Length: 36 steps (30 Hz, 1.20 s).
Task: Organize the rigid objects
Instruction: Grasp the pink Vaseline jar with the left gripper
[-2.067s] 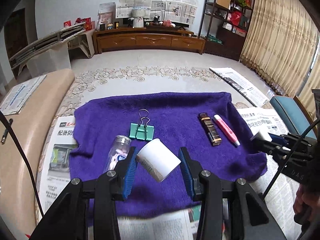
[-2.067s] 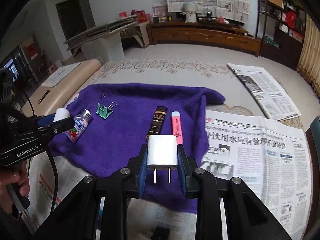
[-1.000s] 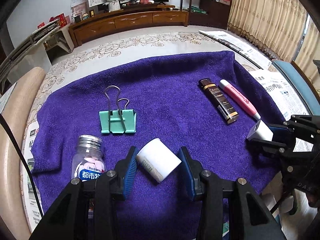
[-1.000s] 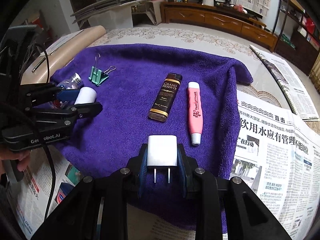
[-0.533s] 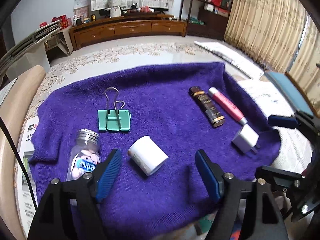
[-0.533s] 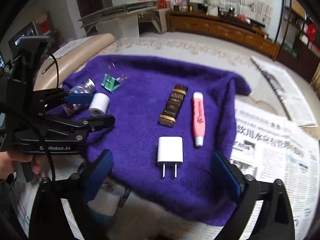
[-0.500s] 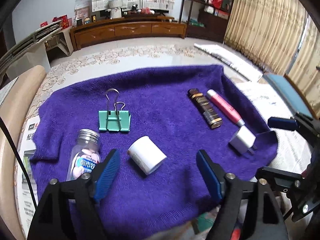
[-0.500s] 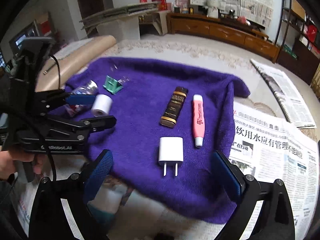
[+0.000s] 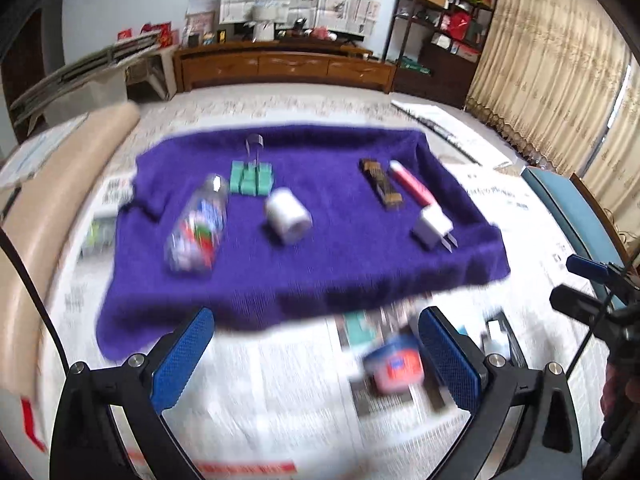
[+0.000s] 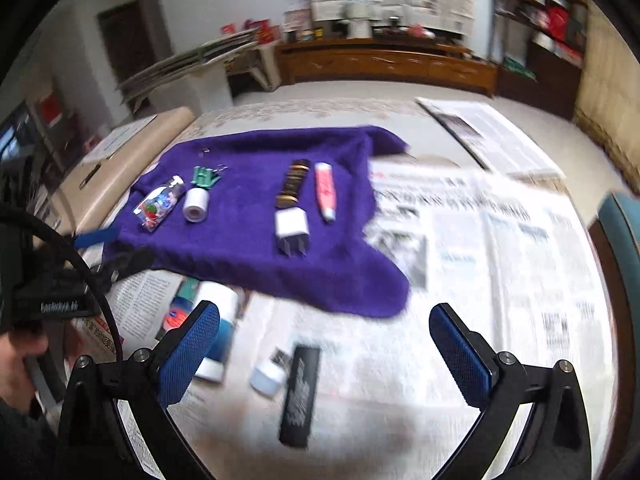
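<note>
Nothing legible: newspaper print & label on left claw too blurred to read.

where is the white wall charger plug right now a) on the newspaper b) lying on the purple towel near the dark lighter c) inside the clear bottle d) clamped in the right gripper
b: the white wall charger plug lies loose on the purple towel, just below the dark lighter, while the right gripper is open and empty.
</note>
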Motion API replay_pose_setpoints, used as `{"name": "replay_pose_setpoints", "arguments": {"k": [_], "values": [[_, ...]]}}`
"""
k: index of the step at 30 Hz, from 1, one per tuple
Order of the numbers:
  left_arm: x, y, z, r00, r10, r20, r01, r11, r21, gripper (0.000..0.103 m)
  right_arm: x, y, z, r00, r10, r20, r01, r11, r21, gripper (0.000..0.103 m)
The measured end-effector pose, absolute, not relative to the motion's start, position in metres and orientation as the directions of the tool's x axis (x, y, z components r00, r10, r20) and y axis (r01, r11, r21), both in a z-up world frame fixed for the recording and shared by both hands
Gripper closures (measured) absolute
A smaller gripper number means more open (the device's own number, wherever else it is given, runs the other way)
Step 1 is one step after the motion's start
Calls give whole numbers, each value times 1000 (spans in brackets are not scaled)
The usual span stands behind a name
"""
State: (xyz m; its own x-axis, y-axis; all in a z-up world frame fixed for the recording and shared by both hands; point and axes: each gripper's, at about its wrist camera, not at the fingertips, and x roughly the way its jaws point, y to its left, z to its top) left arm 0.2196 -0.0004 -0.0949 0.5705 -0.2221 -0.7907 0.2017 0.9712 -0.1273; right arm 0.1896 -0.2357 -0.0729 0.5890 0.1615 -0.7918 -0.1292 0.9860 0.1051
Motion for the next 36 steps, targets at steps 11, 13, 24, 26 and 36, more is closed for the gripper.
{"name": "replay_pose_setpoints", "arguments": {"k": [11,13,24,26,36], "values": [[194,-41,-134,533,-153,-832,249,968,-18,6,170,-264,-78,609,138,-781,-80,990,112,0],[191,-47,-137,538,-140,-831,230,973,-15,14,169,-267,-76,613,138,-778,-75,990,116,0],[185,-71,-131,588,-94,-803,164,986,5,68,164,-292,-73,600,145,-786,-20,986,167,0],[184,-69,-130,591,-100,-800,164,986,-3,68,163,-297,-74,597,153,-788,-9,983,184,0],[183,-30,-127,581,-98,-808,126,992,-30,68,159,-280,-83,570,169,-804,-71,985,156,2]]}}
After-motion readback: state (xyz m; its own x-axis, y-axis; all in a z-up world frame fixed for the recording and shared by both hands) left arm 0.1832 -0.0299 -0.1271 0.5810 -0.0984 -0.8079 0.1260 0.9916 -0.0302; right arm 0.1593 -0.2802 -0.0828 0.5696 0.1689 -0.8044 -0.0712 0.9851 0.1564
